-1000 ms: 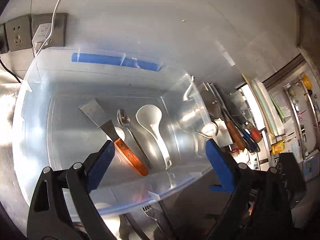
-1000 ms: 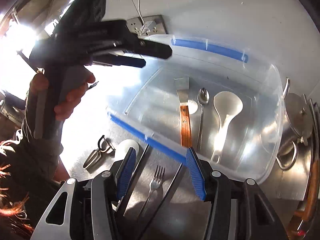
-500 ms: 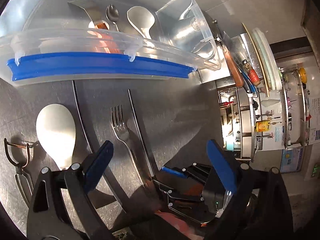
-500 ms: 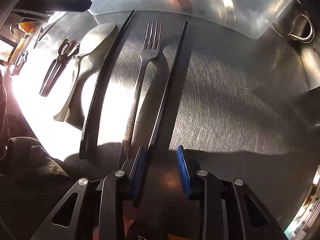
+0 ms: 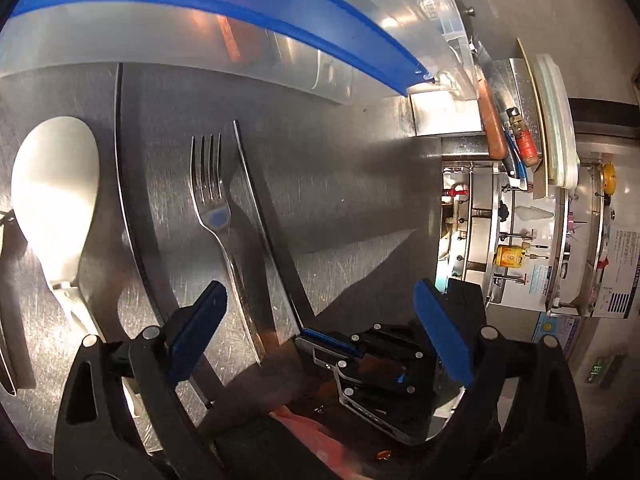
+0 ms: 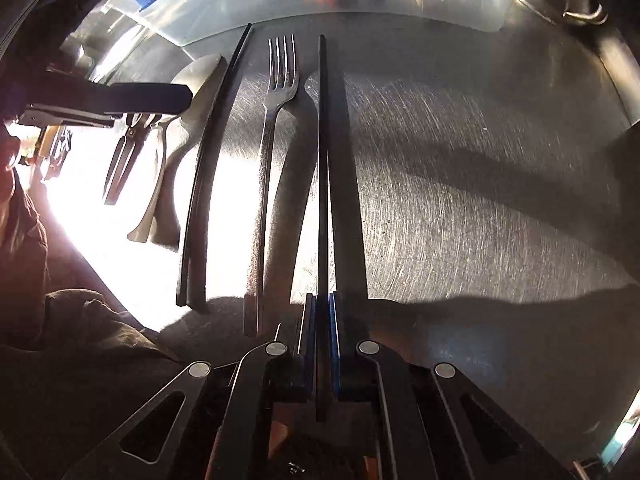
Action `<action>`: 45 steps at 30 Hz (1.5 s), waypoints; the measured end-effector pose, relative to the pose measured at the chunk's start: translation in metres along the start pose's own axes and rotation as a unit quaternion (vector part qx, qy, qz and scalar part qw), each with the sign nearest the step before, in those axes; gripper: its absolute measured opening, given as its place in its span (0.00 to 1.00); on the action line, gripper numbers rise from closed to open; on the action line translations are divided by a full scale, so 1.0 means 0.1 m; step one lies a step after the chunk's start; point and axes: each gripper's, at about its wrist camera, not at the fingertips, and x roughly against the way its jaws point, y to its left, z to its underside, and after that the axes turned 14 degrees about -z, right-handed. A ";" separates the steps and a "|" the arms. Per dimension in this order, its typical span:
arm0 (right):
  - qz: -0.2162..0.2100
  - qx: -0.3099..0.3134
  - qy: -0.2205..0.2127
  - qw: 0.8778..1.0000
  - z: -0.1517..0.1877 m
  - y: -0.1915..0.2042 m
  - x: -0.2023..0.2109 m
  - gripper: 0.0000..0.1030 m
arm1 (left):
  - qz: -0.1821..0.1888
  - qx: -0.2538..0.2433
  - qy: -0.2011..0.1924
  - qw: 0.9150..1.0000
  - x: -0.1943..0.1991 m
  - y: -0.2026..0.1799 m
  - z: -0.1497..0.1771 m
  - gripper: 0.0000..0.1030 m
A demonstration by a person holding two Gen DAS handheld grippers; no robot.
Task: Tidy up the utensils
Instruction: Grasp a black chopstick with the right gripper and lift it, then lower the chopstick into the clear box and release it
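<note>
On the steel counter lie a fork (image 6: 276,112) and two black chopsticks. My right gripper (image 6: 322,312) is shut on the near end of the right chopstick (image 6: 322,160), which still lies along the counter. The left chopstick (image 6: 212,152) lies left of the fork. In the left wrist view my left gripper (image 5: 320,328) is open and empty above the fork (image 5: 212,200), with the held chopstick (image 5: 264,220) and the right gripper (image 5: 376,364) below it. The clear bin (image 5: 200,36) with blue rim holds utensils at the back.
A white rice paddle (image 5: 56,196) and a peeler (image 6: 124,156) lie left of the chopsticks. A steel pot (image 6: 580,4) stands at the back right. A rack with knives and tools (image 5: 512,136) is to the right.
Both grippers came down from the bin to the counter. My right gripper moved forward and closed on the right chopstick's near end; half a second ago its jaws were still apart.
</note>
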 end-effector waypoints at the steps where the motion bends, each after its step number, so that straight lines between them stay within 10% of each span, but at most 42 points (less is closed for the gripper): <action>1: -0.026 -0.013 -0.006 1.000 0.02 -0.05 0.04 0.07 | -0.001 0.003 0.009 1.000 -0.07 -0.02 0.01 0.88; 11: -0.164 -0.072 -0.054 0.982 0.31 -0.24 0.33 0.07 | -0.008 0.019 0.082 0.996 -0.66 -0.21 0.10 0.86; 20: -0.181 -0.085 -0.072 0.977 0.45 -0.30 0.44 0.07 | -0.026 0.023 0.127 0.991 -1.02 -0.37 0.25 0.14; 23: -0.180 -0.086 -0.075 0.977 0.45 -0.29 0.51 0.07 | -0.020 0.017 0.121 0.992 -1.00 -0.41 0.27 0.07; 35: -0.147 0.054 -0.149 0.976 0.00 0.45 1.42 0.07 | 0.066 -0.074 -0.033 0.995 0.30 -0.98 -0.01 0.04; 45: -0.040 0.207 -0.152 0.966 -1.94 1.33 1.88 0.07 | 0.026 -0.046 -0.210 0.976 1.83 -0.89 -1.17 0.05</action>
